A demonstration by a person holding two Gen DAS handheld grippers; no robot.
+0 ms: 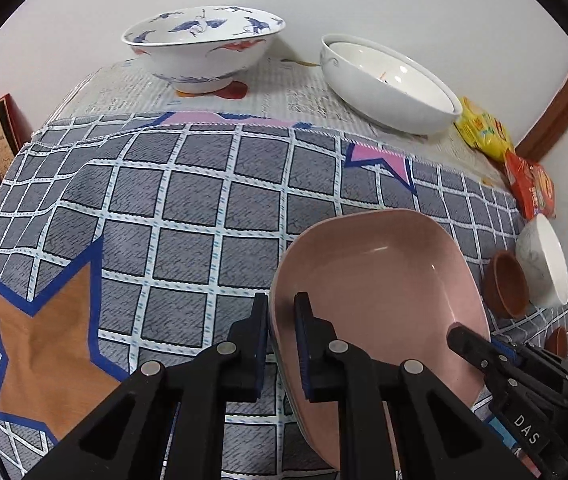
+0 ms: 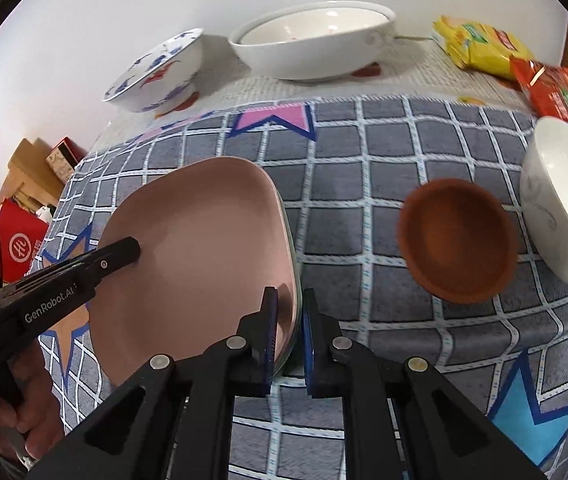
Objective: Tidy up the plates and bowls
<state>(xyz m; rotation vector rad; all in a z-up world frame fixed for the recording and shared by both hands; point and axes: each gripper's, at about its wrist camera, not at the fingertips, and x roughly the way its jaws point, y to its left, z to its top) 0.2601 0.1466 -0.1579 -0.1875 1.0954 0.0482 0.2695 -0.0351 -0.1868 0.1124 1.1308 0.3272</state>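
Your left fingers hide part of the pink plate's near rim. A second plate's edge shows beneath it, perhaps glass. The white bowl runs off the frame's right edge.

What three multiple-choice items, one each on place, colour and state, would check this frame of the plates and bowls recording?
1. Where does the crane-patterned bowl stand?
A. on the newspaper near the wall
B. inside the small brown bowl
C. on the pink plate

2. What colour is the plate that both grippers hold?
A. green
B. pink
C. blue

3. How does the left gripper stand?
A. open above the cloth
B. shut on the plate's rim
C. out of view

Answers:
1 A, its foot rests on printed paper by the white wall.
2 B, its whole face is dusty pink.
3 B, its fingers pinch the rim from both sides; the right gripper does the same on the opposite edge.
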